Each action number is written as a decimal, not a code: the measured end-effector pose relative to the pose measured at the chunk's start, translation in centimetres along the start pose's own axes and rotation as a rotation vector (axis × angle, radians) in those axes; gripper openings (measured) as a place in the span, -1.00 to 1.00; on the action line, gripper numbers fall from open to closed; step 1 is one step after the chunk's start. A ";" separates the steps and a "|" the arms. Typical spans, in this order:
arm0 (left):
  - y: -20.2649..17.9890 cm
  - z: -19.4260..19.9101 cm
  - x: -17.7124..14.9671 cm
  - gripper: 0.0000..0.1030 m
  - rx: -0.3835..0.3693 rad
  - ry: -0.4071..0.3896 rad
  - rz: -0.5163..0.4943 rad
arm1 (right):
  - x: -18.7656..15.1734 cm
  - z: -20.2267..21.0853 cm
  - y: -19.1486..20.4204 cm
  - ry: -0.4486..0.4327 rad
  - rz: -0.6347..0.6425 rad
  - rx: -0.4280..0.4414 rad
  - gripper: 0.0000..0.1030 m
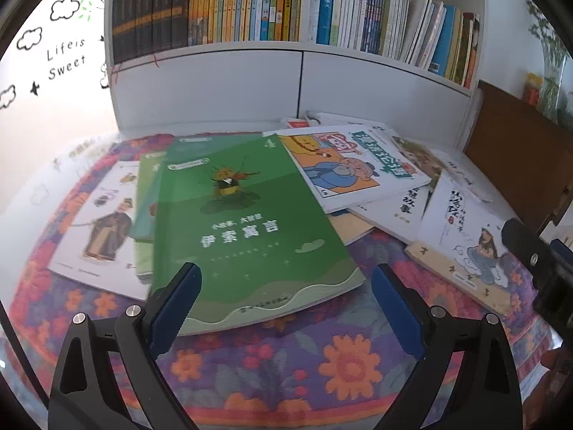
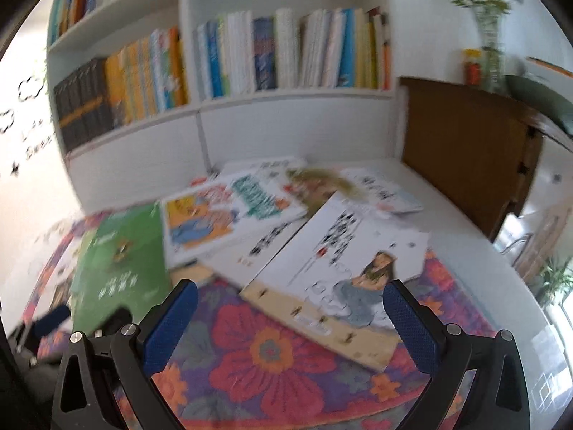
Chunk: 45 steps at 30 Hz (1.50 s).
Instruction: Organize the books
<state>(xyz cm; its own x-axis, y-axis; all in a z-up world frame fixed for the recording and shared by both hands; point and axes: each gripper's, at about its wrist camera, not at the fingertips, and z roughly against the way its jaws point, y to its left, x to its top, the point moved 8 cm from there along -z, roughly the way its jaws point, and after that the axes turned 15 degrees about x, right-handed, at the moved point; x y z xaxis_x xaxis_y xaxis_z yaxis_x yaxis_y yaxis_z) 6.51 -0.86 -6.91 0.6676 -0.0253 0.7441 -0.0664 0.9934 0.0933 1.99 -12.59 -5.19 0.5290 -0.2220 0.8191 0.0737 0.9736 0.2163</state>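
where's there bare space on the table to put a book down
Free: the flowered cloth in front of the green book, between it and the near edge; also the white tabletop between the scattered books and the brown cabinet. Crowded: the middle, where overlapping books run from the green one to the white book.

Pretty bright daylit room, white wall [image 1: 53,114] with cloud-and-bird decals plus a "Life is Sweet" sticker [image 1: 66,58]. Big white bookshelf unit [image 1: 301,82] sits at the back of a white surface covered by a flowery purple-orange cloth [image 1: 286,365]. Brown wooden cabinet [image 2: 462,150] off to the right, glass vase with green stems [image 2: 489,39] on top.
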 end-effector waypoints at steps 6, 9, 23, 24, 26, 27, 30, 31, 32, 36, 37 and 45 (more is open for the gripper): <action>0.0 -0.2 -0.1 0.86 -0.024 -0.031 0.029 | 0.0 0.0 0.2 0.026 -0.049 0.052 1.00; 0.2 -0.5 -0.1 0.86 -0.003 -0.018 0.020 | -0.5 0.2 1.9 0.053 -0.059 0.170 1.00; 1.0 0.1 -0.1 0.86 -0.048 0.013 0.084 | -1.5 -1.2 2.4 0.086 -0.078 0.189 1.00; 1.2 0.1 -0.1 0.86 -0.016 0.007 0.062 | -1.4 -1.1 2.4 0.083 -0.080 0.195 1.00; 1.1 0.0 0.0 0.86 -0.033 0.032 0.040 | -1.2 -0.7 2.5 0.065 -0.084 0.203 1.00; 1.1 0.1 0.0 0.86 -0.044 0.022 0.050 | -1.1 -0.5 2.6 0.057 -0.088 0.222 1.00; 1.0 -0.6 -0.3 0.84 -0.038 0.027 0.049 | -0.7 0.2 3.3 0.029 -0.097 0.284 1.00; 0.8 -0.9 -0.6 0.82 -0.056 0.059 0.045 | -0.5 0.4 3.4 0.021 -0.091 0.286 1.00; 0.4 -1.1 -0.9 0.81 -0.093 0.093 0.049 | -0.4 0.5 3.5 0.015 -0.082 0.280 1.00; 0.2 -0.6 -0.9 0.81 -0.069 0.060 0.037 | 0.0 0.8 3.2 -0.007 -0.012 0.188 1.00; 0.3 -0.5 -0.8 0.81 -0.052 0.046 0.025 | 0.2 0.8 2.9 -0.013 -0.009 0.170 1.00; 1.6 0.5 0.4 0.82 -0.015 -0.019 0.047 | 1.3 2.1 1.7 -0.093 -0.004 0.085 0.99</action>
<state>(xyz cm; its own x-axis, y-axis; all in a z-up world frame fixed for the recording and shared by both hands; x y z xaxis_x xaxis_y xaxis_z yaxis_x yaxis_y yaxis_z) 6.33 0.66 -6.17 0.6499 0.0198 0.7597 -0.0865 0.9951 0.0480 0.99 -11.37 -2.62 0.4476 -0.2341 0.8630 0.0014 0.9653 0.2612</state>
